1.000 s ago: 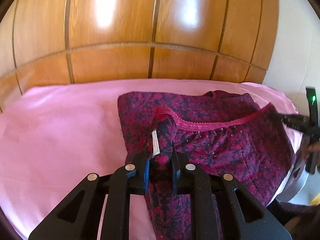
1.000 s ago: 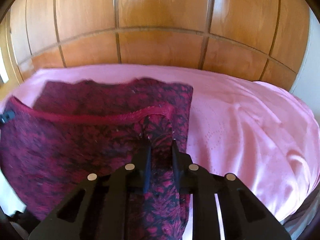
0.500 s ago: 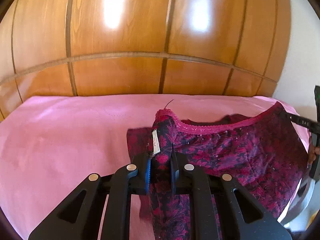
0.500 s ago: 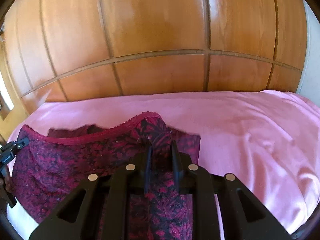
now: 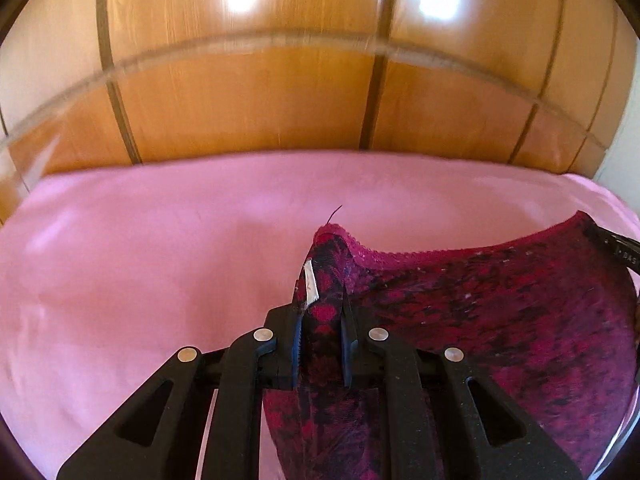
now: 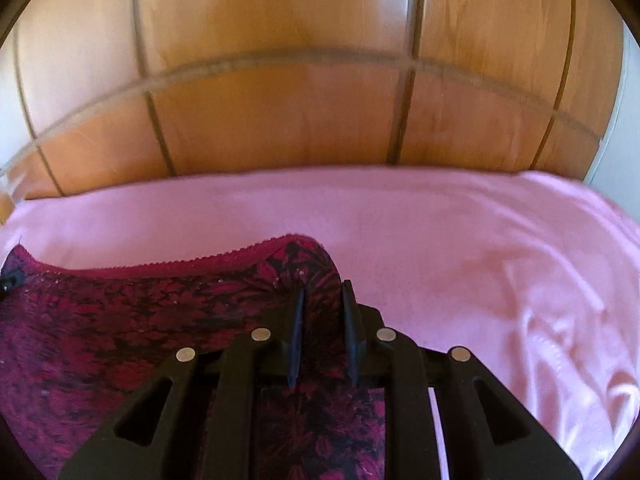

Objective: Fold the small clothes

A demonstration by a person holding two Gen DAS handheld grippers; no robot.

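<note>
A dark red and black floral garment [image 5: 500, 320] with a pink lace waistband hangs stretched between my two grippers above the pink bed. My left gripper [image 5: 322, 312] is shut on its left waistband corner, where a small white label [image 5: 310, 286] shows. My right gripper [image 6: 322, 304] is shut on the other waistband corner of the garment [image 6: 140, 320]. The right gripper's tip [image 5: 624, 250] shows at the far right of the left wrist view, and the left gripper's tip [image 6: 10, 280] at the far left of the right wrist view.
A pink sheet [image 5: 160, 260] covers the bed below and ahead, wrinkled at the right in the right wrist view [image 6: 540, 300]. A glossy wooden panelled wall [image 5: 300, 80] rises right behind the bed. A white wall edge [image 6: 624, 160] stands at the far right.
Both grippers have lifted the garment up and drawn it back from the bed. One second ago it lay partly spread on the sheet; now it hangs between them and the wall fills more of the views.
</note>
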